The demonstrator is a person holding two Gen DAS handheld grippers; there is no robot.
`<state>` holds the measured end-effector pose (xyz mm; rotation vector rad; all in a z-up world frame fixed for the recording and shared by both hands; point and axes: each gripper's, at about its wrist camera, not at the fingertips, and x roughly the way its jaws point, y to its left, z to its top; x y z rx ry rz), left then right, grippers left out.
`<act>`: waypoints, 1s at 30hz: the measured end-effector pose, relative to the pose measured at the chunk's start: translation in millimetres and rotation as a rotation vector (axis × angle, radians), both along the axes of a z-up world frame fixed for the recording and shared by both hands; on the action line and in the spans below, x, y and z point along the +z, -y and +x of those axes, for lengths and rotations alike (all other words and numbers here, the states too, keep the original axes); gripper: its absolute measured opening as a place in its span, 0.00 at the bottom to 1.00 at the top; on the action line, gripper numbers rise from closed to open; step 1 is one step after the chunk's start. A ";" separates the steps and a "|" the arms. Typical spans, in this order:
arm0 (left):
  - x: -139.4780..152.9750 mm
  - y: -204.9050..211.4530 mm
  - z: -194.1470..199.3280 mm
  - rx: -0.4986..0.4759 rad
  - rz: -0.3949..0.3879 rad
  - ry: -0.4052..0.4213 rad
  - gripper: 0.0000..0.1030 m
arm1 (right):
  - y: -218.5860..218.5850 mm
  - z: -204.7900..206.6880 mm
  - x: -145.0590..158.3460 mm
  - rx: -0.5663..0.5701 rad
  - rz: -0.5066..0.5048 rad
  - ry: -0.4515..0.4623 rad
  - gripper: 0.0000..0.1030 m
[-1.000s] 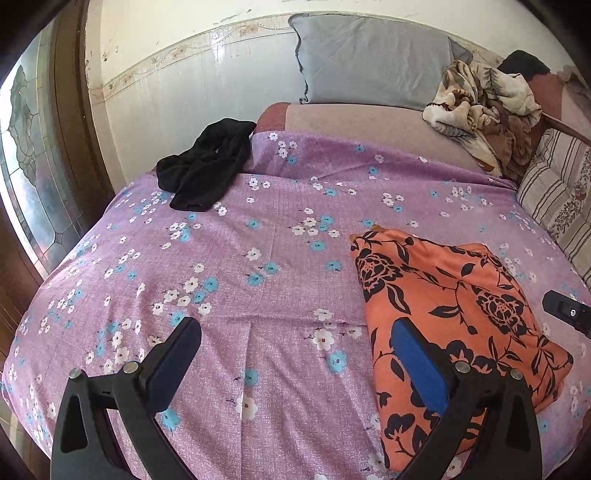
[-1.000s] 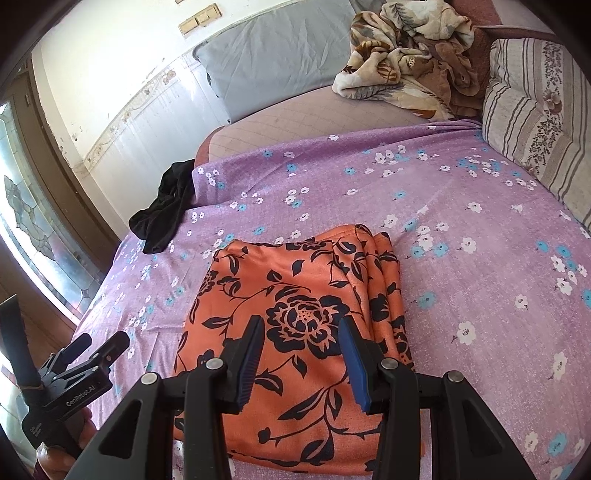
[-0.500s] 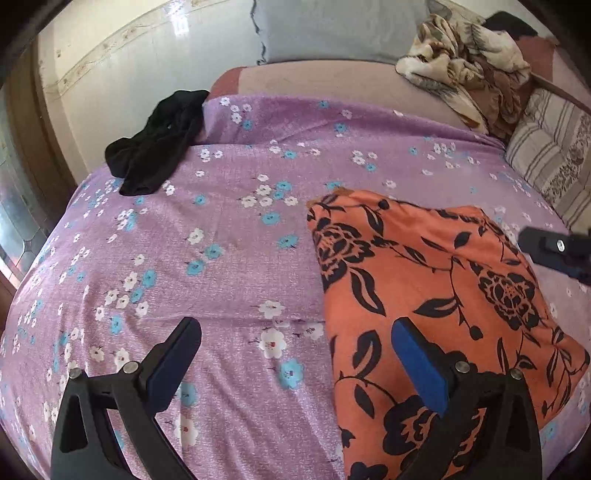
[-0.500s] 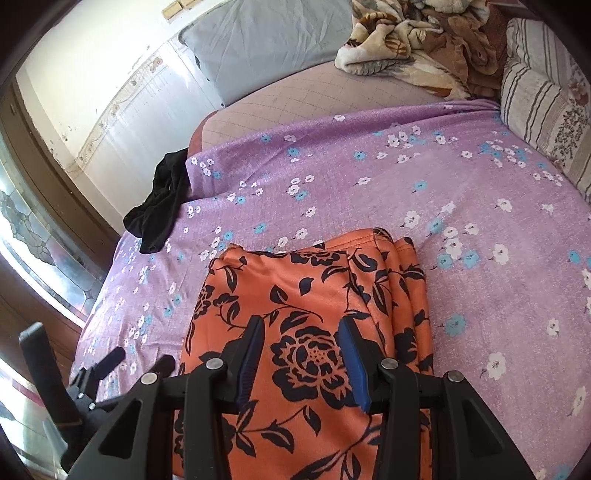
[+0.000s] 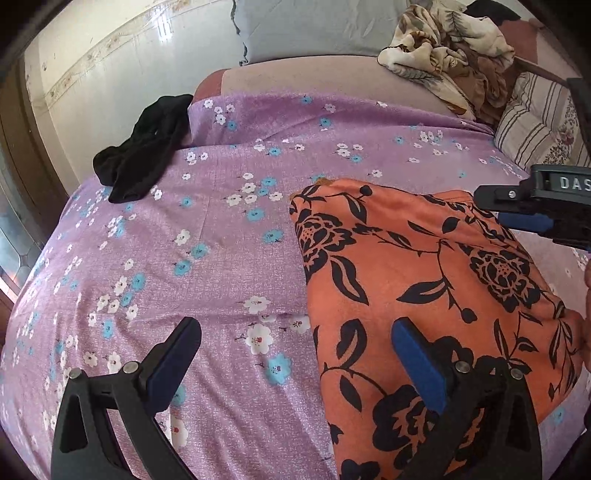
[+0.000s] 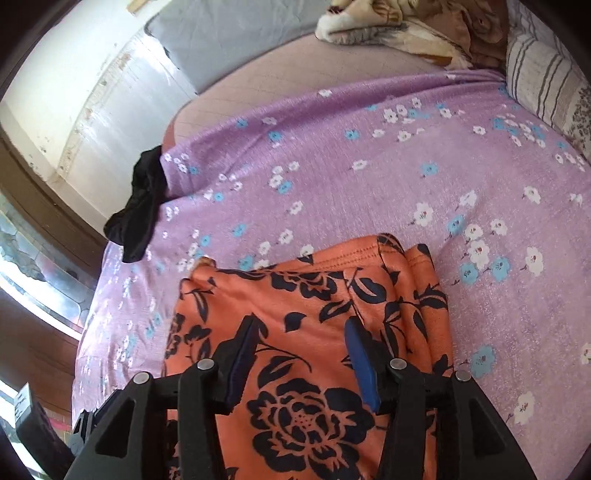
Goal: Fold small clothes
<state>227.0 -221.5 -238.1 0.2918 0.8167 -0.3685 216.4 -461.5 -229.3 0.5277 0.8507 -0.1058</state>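
An orange garment with black flowers (image 5: 406, 266) lies folded flat on the purple flowered bedsheet (image 5: 221, 229). My left gripper (image 5: 295, 326) stands wide open at the garment's left edge, one finger over the cloth, the other over the sheet, gripping nothing. My right gripper (image 6: 301, 323) hovers low over the same garment (image 6: 295, 295); its jaws are opening and no fold is pinched between them. Its tip also shows over the garment's far right side in the left wrist view (image 5: 524, 218). A crumpled black garment (image 5: 144, 162) lies at the sheet's far left corner.
A grey pillow (image 5: 314, 26) leans on the wall at the head of the bed. A crumpled patterned blanket (image 5: 450, 55) and a striped pillow (image 5: 535, 122) lie at the far right. A window (image 6: 37, 266) and wooden frame run along the bed's left side.
Both grippers came forward and lower over the bed, closer to the orange garment. The right gripper's jaws stand wider apart than before.
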 end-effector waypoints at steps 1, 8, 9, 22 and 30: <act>2.2 -0.5 -1.4 0.002 -0.004 0.006 0.99 | -3.1 -7.6 4.7 0.007 0.001 0.007 0.51; 15.6 -5.5 -15.3 0.009 -0.025 0.039 0.99 | -22.4 -48.8 22.8 0.028 -0.003 0.020 0.51; 17.4 -6.4 -17.8 0.009 -0.027 0.043 0.99 | -23.2 -54.0 24.3 0.024 -0.010 0.022 0.51; 28.0 -21.8 -29.7 0.036 -0.051 0.062 0.99 | -18.5 -93.7 -7.6 -0.010 0.060 -0.112 0.51; 24.6 -19.6 -26.2 0.029 -0.046 0.059 0.99 | -7.4 -99.6 18.1 -0.035 0.073 0.027 0.51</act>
